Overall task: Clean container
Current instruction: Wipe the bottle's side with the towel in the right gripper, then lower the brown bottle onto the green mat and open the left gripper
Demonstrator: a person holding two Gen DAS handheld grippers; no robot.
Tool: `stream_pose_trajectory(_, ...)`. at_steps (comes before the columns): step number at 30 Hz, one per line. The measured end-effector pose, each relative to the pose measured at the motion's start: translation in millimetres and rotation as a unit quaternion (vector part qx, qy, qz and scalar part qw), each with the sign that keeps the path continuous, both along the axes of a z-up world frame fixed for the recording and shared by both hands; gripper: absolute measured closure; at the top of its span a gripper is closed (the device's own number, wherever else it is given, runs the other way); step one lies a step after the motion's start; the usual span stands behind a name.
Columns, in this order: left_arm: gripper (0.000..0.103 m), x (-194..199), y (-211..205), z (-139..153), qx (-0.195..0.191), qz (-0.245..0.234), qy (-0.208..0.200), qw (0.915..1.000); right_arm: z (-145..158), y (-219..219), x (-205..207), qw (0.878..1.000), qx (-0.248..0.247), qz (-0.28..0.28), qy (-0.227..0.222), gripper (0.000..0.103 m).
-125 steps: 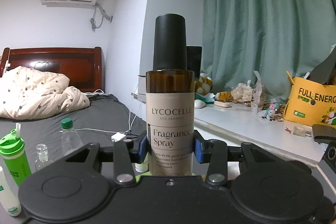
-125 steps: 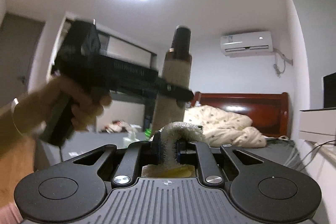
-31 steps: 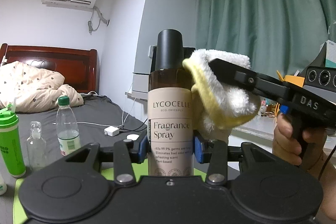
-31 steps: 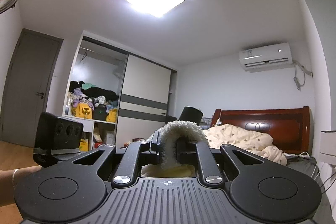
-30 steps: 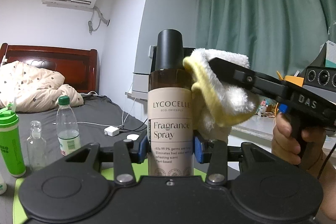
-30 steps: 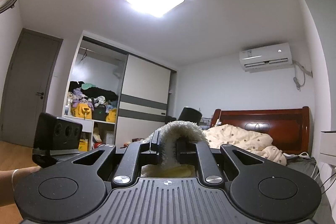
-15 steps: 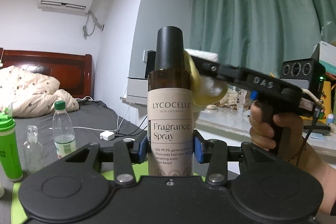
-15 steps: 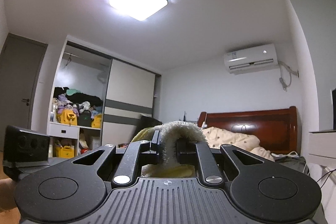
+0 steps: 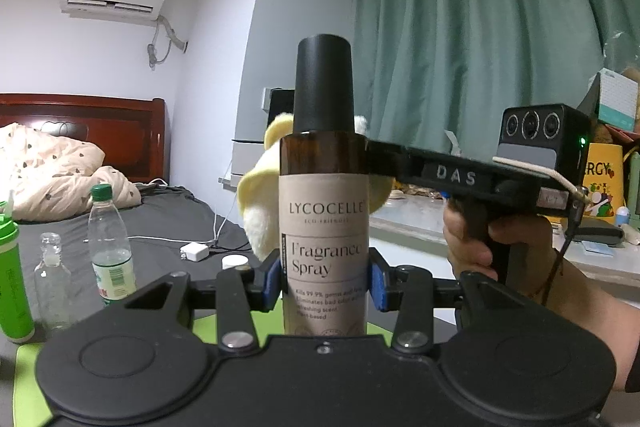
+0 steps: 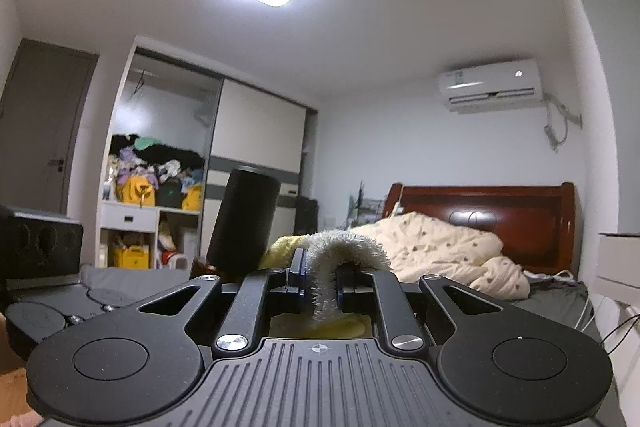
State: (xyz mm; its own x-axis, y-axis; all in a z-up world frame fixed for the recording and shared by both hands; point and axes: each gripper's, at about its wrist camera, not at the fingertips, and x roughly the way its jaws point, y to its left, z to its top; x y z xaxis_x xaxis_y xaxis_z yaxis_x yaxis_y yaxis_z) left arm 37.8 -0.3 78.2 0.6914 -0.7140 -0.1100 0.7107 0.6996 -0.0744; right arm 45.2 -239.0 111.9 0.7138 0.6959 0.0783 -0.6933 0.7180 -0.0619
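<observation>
My left gripper [image 9: 324,279] is shut on an upright amber fragrance spray bottle [image 9: 324,211] with a beige label and a black cap [image 9: 323,83]. Behind the bottle's shoulder lies a yellow and white fluffy cloth [image 9: 256,195], held by my right gripper, whose black body [image 9: 456,175] reaches in from the right in a person's hand [image 9: 472,239]. In the right wrist view my right gripper [image 10: 320,283] is shut on the cloth [image 10: 340,251], and the bottle's black cap [image 10: 244,219] stands just left of the fingers. Whether cloth and bottle touch is hidden.
A green bottle [image 9: 12,279], a small clear bottle [image 9: 52,283] and a green-capped water bottle [image 9: 110,247] stand at the left near a green mat [image 9: 28,379]. Behind lie a dark bed [image 9: 168,223] with a charger [image 9: 194,251], a windowsill [image 9: 420,219] and green curtains [image 9: 480,47].
My right gripper has carried the cloth leftward from the bottle's right side to behind it, so the cloth now peeks out on the bottle's left. The left gripper and bottle have stayed put.
</observation>
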Motion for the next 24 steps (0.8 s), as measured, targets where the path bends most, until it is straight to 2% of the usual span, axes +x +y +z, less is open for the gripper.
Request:
stream_pose_trajectory(12, 0.062, 6, 12, -9, 0.007, 0.024, 0.007, 0.9997, -21, 8, 13, 0.998, -0.033, 0.029, 0.04, 0.09)
stream_pose_trajectory(18, 0.062, 9, 19, -15, 0.001, 0.041, 0.013, 0.9991, -41, 11, 24, 0.996, -0.063, 0.002, 0.062, 0.09)
stream_pose_trajectory(24, 0.062, 21, 23, -25, -0.004, 0.107, 0.024, 0.9939, -64, 4, 34, 0.992, -0.05, -0.057, 0.101, 0.09)
